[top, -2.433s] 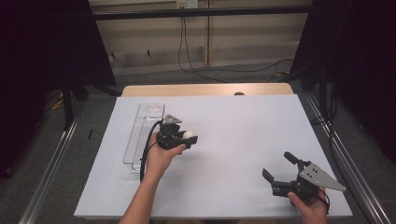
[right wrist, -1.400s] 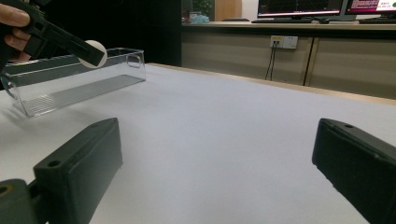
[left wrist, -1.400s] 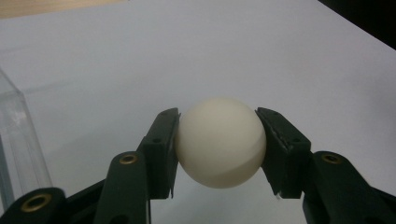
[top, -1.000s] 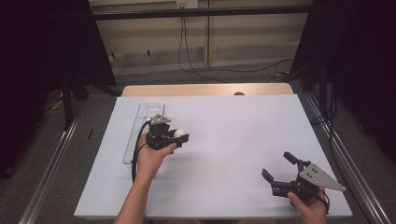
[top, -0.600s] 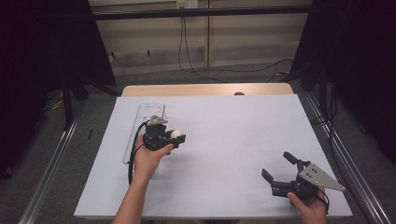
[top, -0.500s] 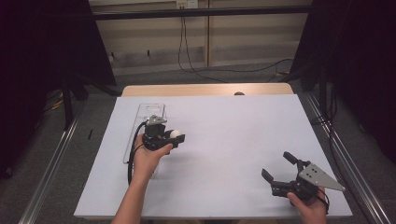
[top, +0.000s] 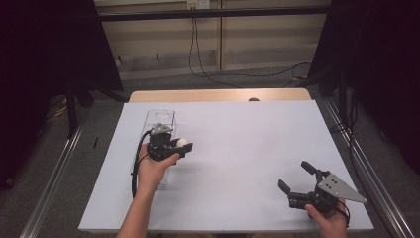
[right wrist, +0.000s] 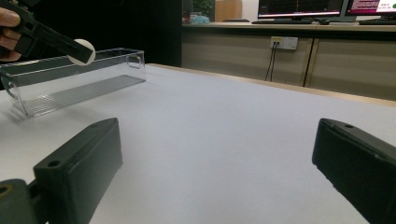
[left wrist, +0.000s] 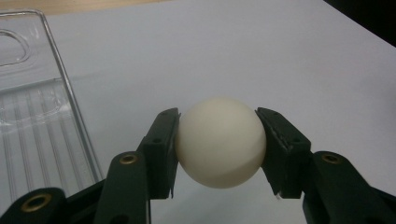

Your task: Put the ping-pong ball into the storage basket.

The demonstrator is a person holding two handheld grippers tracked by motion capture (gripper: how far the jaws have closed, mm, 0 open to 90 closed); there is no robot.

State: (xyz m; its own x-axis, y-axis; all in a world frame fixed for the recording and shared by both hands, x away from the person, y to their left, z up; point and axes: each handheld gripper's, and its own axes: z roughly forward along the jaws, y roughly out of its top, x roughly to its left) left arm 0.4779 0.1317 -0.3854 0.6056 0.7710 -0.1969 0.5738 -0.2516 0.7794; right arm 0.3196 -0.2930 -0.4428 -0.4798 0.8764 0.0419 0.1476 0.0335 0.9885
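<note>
One white ball (left wrist: 219,142), one clear plastic tray (top: 157,130), two claws in play. Reading left to right across the high view.

Far left – the tray, long and narrow, lies lengthwise on the white tabletop (top: 237,144); ribbed floor and a cut-out handle at the far end visible in the left gripper view. Nothing seen inside it.

Left claw (top: 182,147) – held in the person's left hand (top: 151,171) just over the tray's right wall, jaws pointing right. Jaws closed onto the ball across its widest part, one pad on each side. Ball is clear of the tabletop, just beside the tray and not yet over it.

Middle – bare tabletop.

Right claw (top: 296,177) – near the front right corner, well apart from the rest, jaws spread wide with nothing between them. Its own view looks across the tabletop toward the tray and the ball.

Handling notes (judgement): the ball looks like a table-tennis ball – very light, smooth matte shell, stiff but thin, likely to dent under a hard squeeze. Round surface gives the flat pads only small contact patches, so a hold off the equator would probably let it squirt out. Current hold at the equator looks sound. Once let go it will likely roll or bounce; a low release inside the tray walls seems safest.
</note>
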